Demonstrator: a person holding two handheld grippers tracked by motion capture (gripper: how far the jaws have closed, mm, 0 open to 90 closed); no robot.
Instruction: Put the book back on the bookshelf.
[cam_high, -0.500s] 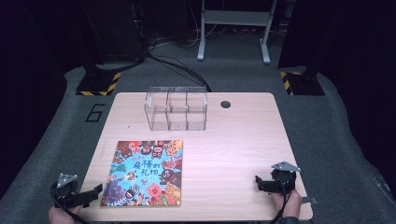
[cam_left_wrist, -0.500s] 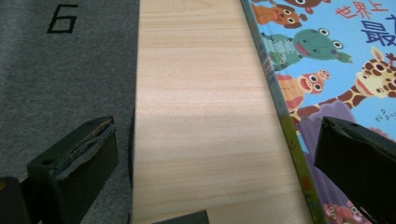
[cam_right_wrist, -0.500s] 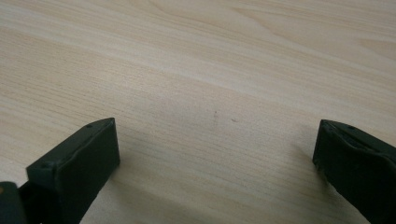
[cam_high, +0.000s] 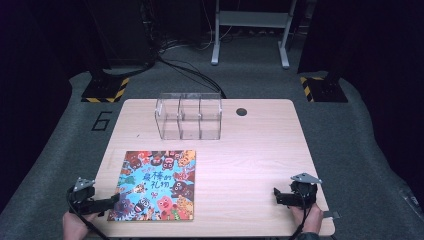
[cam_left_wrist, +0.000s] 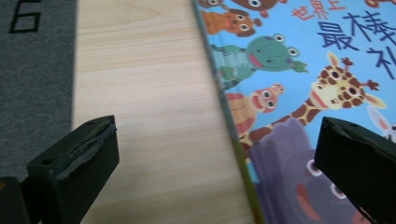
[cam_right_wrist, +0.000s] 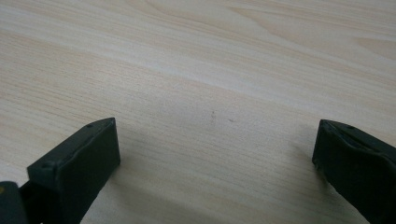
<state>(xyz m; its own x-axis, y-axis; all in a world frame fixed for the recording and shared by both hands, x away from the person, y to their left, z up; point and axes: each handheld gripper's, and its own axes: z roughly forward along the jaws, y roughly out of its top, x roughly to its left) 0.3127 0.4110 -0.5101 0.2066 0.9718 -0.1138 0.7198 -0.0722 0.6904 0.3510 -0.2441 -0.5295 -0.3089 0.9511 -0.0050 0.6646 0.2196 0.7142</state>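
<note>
A colourful picture book (cam_high: 157, 185) with cartoon animals lies flat on the wooden table (cam_high: 250, 150) at the front left. My left gripper (cam_high: 111, 202) is open at the book's lower left corner and points at it. In the left gripper view the book's (cam_left_wrist: 299, 70) left edge runs between the jaws of the left gripper (cam_left_wrist: 217, 140); one jaw is over bare wood, the other over the cover. My right gripper (cam_high: 276, 195) stands open near the front right of the table, and the right gripper (cam_right_wrist: 217, 140) has bare wood between its jaws.
A clear plastic box (cam_high: 189, 116) with three compartments stands at the back middle of the table. A small dark round hole (cam_high: 241, 111) sits to its right. Grey floor with a painted 6 (cam_high: 102, 121) surrounds the table.
My left gripper has edged a little to the right, toward the book. The right gripper has kept still.
</note>
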